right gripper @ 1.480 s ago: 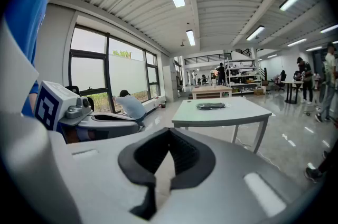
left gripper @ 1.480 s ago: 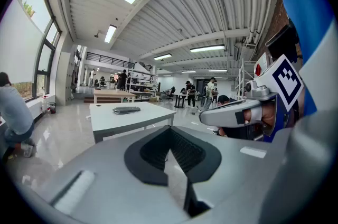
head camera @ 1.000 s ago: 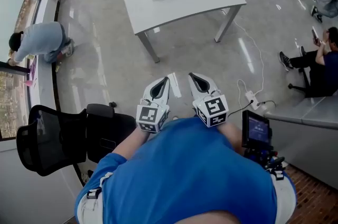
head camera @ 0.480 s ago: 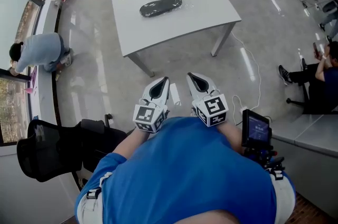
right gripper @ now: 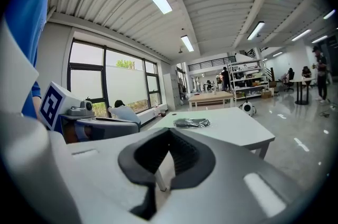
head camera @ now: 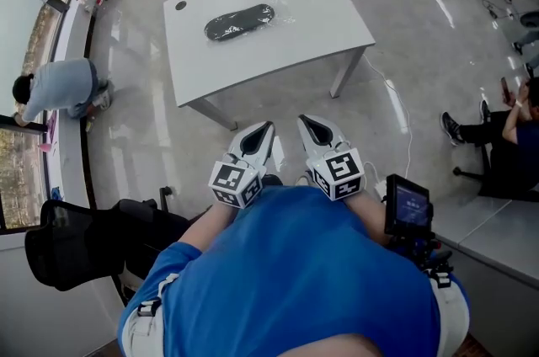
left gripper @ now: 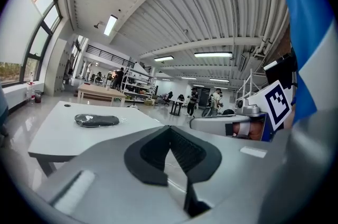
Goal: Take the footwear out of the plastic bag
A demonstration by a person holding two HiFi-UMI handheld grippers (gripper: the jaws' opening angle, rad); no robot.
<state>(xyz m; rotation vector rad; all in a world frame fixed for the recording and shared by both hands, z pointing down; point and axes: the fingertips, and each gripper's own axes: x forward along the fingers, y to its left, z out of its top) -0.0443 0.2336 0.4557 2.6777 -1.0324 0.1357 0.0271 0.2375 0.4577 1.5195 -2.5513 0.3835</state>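
Footwear (head camera: 239, 22), dark, inside its plastic bag (head camera: 283, 10), lies on the white table (head camera: 320, 6), well apart from both grippers; left gripper (head camera: 261, 135) and right gripper (head camera: 310, 128) side by side, jaws pressed together, pinching nothing.

Open floor (head camera: 286, 107) ran to the worktop (head camera: 303, 18) — bare but for a bagged shoe (head camera: 240, 21); a chair (head camera: 76, 250) crowded the left.

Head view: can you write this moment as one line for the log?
left gripper: shut, empty | right gripper: shut, empty | bagged footwear: lying on white table, untouched | grippers: short of table
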